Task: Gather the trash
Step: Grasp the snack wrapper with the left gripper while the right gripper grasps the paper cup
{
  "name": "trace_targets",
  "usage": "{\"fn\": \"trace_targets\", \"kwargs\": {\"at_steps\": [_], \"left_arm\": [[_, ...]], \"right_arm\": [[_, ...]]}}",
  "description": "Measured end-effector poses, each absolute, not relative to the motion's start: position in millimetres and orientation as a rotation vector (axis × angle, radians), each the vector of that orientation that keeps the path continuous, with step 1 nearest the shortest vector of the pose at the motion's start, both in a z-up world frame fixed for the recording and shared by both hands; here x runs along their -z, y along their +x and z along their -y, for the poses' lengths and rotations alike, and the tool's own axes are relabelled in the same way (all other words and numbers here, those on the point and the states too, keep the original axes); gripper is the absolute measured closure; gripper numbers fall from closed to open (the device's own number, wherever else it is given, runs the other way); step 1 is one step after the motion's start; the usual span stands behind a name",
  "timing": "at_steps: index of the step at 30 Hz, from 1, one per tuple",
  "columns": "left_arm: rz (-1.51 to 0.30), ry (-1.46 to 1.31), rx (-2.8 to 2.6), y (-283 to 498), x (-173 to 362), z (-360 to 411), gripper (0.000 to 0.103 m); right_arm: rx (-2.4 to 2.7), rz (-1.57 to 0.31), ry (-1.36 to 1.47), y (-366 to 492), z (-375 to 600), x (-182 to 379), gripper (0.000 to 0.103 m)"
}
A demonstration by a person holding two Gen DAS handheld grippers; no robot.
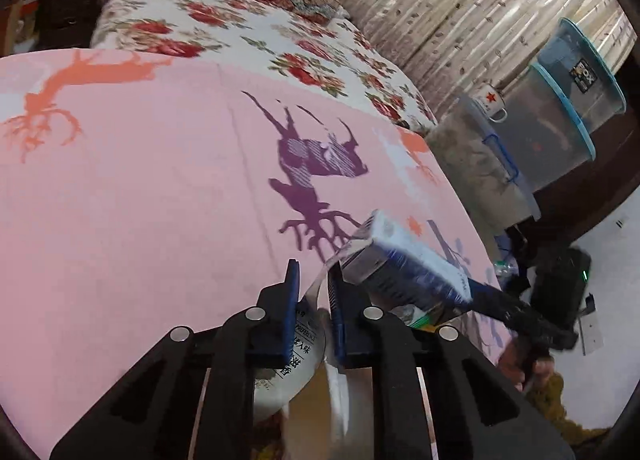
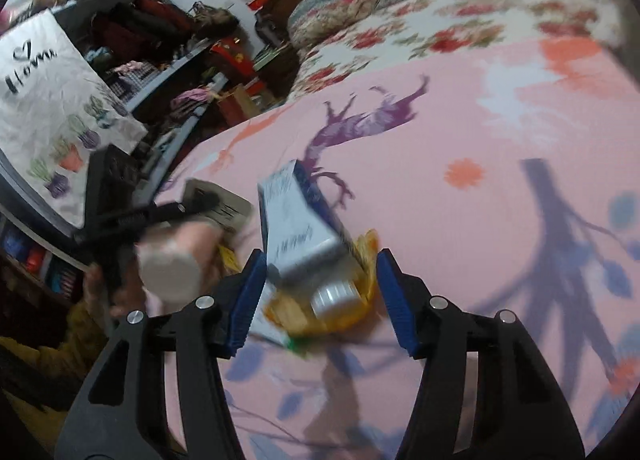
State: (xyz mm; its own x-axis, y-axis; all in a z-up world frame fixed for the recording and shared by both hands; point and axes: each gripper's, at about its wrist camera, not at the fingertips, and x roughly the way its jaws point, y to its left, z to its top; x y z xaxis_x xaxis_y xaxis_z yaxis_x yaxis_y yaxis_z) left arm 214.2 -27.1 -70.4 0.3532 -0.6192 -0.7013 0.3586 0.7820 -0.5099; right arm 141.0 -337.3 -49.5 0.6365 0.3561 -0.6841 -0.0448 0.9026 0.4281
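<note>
Left wrist view: the left gripper (image 1: 314, 292) has its blue pads nearly together, pinching the thin rim of a white paper cup (image 1: 296, 360) with printed text; the cup hangs below the fingers. Just right of it a blue-and-white carton (image 1: 396, 260) sits in the air over the pink bedsheet (image 1: 140, 180), with the other tool's dark arm behind it. The bed edge curves off to the right. Stacked plastic storage bins (image 1: 560, 116) and a star mug (image 1: 490, 100) stand beyond it, well apart.

Right wrist view, blurred: the right gripper (image 2: 320, 296) is spread wide, pads either side of the carton (image 2: 304, 236) but not visibly touching it; a white screw cap (image 2: 334, 298) faces the camera, and a yellow wrapper (image 2: 360, 280) lies under it. The left gripper and cup appear at left, near a cluttered shelf (image 2: 160, 60).

Judgement: the carton looks light, stiff-walled, likely empty and a bit slick, so squeezing across the flat sides near the middle should work. The cup is light and crushable; a rim grip may slip. Open sheet ahead and right gives room; left is crowded.
</note>
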Motion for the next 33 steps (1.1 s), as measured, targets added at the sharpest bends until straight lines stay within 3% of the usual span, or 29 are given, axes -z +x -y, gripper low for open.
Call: {"fn": "trace_targets", "kwargs": {"at_steps": [8, 16, 19, 24, 25, 26, 28, 33], "left_arm": [[-0.939, -0.449, 0.500, 204.0, 49.4, -40.5, 0.092], [-0.973, -0.457, 0.469, 173.4, 57.2, -56.9, 0.092], [-0.983, -0.452, 0.483, 164.5, 63.6, -51.2, 0.092], [-0.998, -0.427, 0.515, 154.1, 69.8, -44.6, 0.092], [-0.997, -0.417, 0.521, 150.6, 69.9, -43.8, 0.092], [-0.994, -0.401, 0.521, 148.4, 69.3, -43.1, 0.091], [-0.995, -0.362, 0.492, 145.3, 68.9, -42.4, 0.091], [-0.995, -0.423, 0.485, 147.7, 69.9, -59.0, 0.089]], "right_arm": [[-0.217, -0.816, 0.364, 95.6, 317.3, 52.0, 0.042], [-0.385, -0.844, 0.344, 98.1, 257.5, 55.3, 0.042], [-0.471, -0.843, 0.328, 115.4, 218.4, 50.7, 0.024], [-0.543, -0.835, 0.227, 138.6, 164.5, 45.6, 0.014], [-0.559, -0.849, 0.220, 143.7, 155.3, 47.5, 0.014], [-0.577, -0.858, 0.225, 146.7, 149.0, 49.8, 0.020], [-0.624, -0.865, 0.236, 145.5, 142.7, 52.5, 0.040], [-0.602, -0.832, 0.211, 117.4, 153.7, 49.3, 0.042]]}}
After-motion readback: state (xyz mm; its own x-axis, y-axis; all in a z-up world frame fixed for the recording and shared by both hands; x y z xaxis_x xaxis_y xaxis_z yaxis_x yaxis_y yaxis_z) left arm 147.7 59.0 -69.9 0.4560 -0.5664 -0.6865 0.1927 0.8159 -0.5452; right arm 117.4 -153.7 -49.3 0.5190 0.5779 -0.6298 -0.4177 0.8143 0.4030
